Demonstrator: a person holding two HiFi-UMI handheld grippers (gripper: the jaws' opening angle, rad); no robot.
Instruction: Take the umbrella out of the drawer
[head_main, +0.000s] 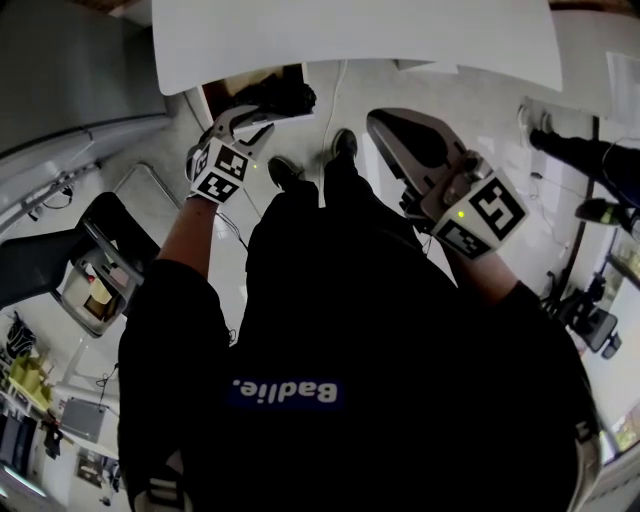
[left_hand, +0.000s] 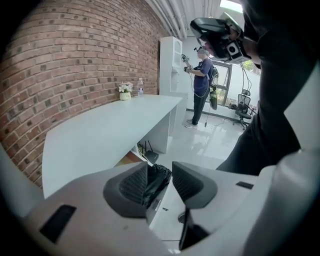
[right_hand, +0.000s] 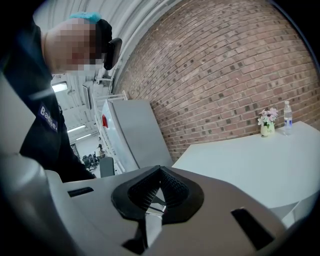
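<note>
The black umbrella (head_main: 280, 97) lay in the drawer (head_main: 215, 92), likely light and soft; better to take its middle. The left gripper (left_hand: 160, 169) had fingers open near it, the right gripper (right_hand: 160, 171) closed, empty

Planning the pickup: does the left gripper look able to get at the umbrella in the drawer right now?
Likely yes: the left gripper has its jaws apart, aimed at the black umbrella in the open drawer, with nothing in between.
</note>
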